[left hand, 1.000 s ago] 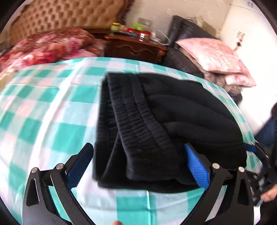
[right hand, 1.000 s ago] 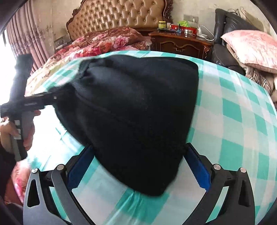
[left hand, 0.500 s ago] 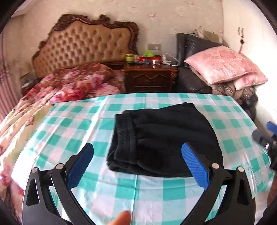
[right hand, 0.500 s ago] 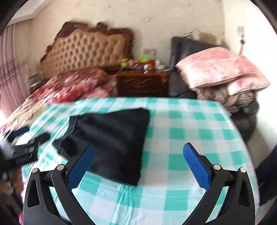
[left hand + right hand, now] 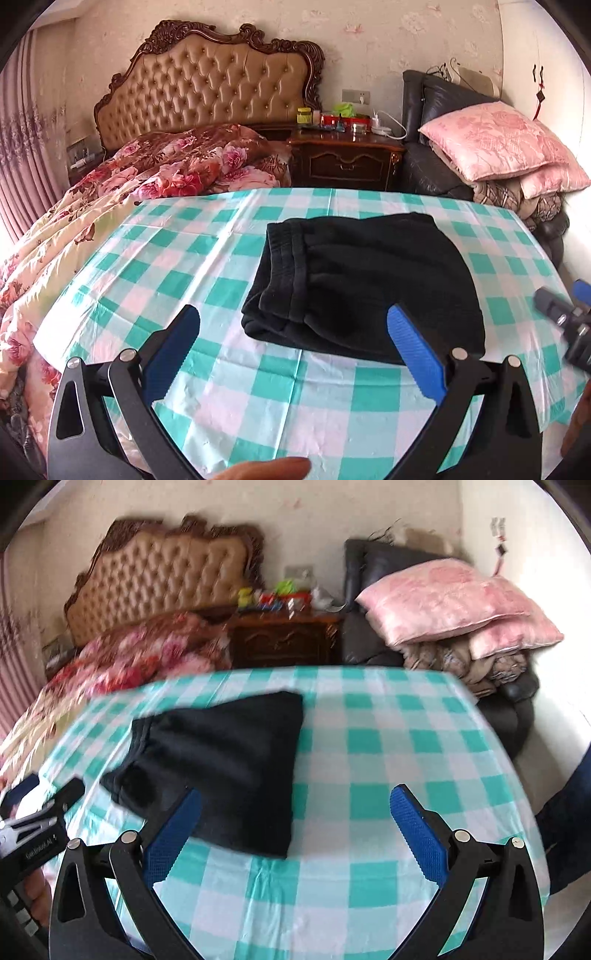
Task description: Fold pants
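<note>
The black pants [image 5: 365,280] lie folded into a compact bundle on the green-and-white checked tablecloth [image 5: 184,266], waistband to the left. They also show in the right wrist view [image 5: 221,760]. My left gripper [image 5: 293,350] is open and empty, held back above the table's near edge, short of the pants. My right gripper [image 5: 295,830] is open and empty, back from the pants and to their right. The right gripper's tip shows at the right edge of the left wrist view [image 5: 565,314]; the left gripper shows at the left edge of the right wrist view [image 5: 40,830].
A bed with a floral quilt [image 5: 166,170] and tufted headboard [image 5: 210,88] stands behind the table on the left. A dark wooden nightstand [image 5: 343,158] with small items is in the middle back. A black chair with pink pillows [image 5: 491,140] is at the right.
Both grippers have pulled back and up from the pants, which were close between the fingers a second ago. The pants now lie free on the table, farther off.
</note>
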Action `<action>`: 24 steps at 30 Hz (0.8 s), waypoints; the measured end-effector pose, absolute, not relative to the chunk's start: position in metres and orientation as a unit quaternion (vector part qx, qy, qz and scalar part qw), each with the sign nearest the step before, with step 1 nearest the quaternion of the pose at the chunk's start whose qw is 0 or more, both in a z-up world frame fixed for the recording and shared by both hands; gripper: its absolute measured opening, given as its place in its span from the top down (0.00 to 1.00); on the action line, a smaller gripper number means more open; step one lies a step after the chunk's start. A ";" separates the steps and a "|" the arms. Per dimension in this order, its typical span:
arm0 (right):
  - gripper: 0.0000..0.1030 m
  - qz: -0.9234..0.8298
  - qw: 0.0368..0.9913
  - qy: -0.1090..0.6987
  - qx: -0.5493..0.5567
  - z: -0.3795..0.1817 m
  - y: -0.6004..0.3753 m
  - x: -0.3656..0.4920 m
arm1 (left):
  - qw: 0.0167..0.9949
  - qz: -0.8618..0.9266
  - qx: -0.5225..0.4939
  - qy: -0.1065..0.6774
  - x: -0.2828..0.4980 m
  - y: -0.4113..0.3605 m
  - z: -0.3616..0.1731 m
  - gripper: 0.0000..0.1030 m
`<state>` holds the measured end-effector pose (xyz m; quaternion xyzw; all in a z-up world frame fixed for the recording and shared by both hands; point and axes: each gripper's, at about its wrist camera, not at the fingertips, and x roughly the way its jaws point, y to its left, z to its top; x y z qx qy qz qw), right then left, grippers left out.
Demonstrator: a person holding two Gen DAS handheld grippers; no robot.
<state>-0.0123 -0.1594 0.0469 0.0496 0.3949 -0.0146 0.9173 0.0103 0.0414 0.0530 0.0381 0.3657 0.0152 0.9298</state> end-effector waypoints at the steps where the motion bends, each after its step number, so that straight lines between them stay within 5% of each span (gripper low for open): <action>1: 0.04 0.003 0.912 0.406 0.054 0.041 -0.155 -0.011 | 0.929 0.015 0.042 0.367 0.009 0.040 0.052 0.02; 24: 0.04 -0.022 0.909 0.417 0.018 0.028 -0.132 -0.011 | 0.921 0.022 0.062 0.385 0.008 0.034 0.042 0.02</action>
